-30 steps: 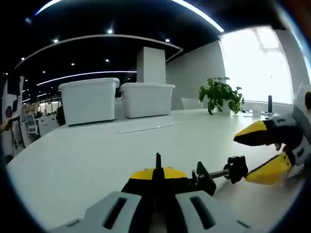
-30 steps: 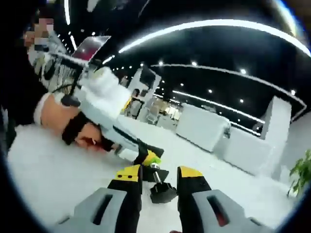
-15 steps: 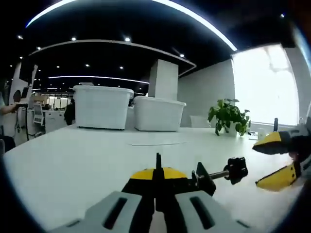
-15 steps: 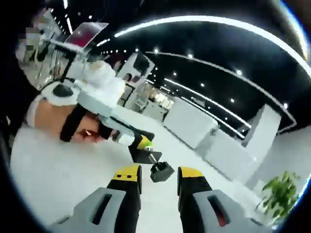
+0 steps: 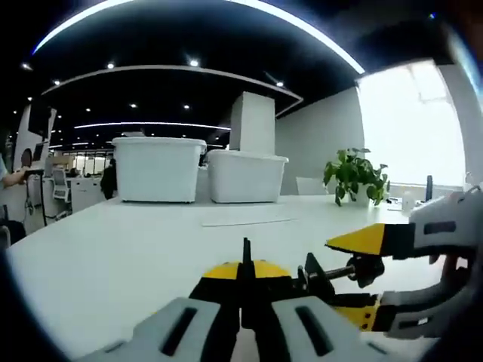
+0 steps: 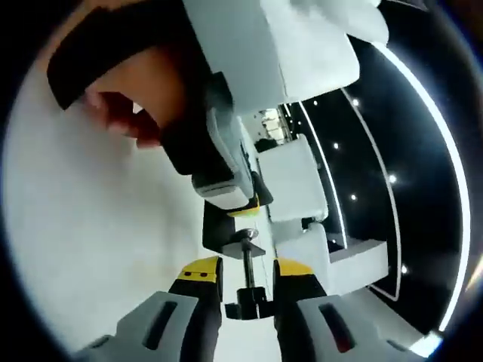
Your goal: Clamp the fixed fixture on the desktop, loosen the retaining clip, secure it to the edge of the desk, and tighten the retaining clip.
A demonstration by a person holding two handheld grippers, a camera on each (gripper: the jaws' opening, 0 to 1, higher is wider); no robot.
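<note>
Our left tongs point(image 5: 243, 280) hold the clamp point(image 5: 302, 277) shut above the desk point(image 5: 113, 249), keeping it steady. Our right tongs point(image 6: 247, 273) stand narrow around its knob point(image 6: 247, 302), ready to loosen it.

The desk point(image 5: 113, 256) at nine o'clock in the left gripper view looks like a smooth, matt white laminate. The fixture point(image 5: 313, 275) has black, matt-looking plastic jaws and knob, joined by a thin screw rod point(image 6: 247, 265) with a dull metallic sheen (clearest in the right gripper view, at six o'clock). The left gripper point(image 5: 243, 264) has grey, satin plastic jaws with smooth yellow tips; the right gripper point(image 5: 358, 279), at three o'clock, looks the same. Two storage bins point(image 5: 158, 169) at eleven o'clock are white, slightly translucent plastic. The ceiling point(image 5: 189, 38) at twelve o'clock is dark and glossy.
</note>
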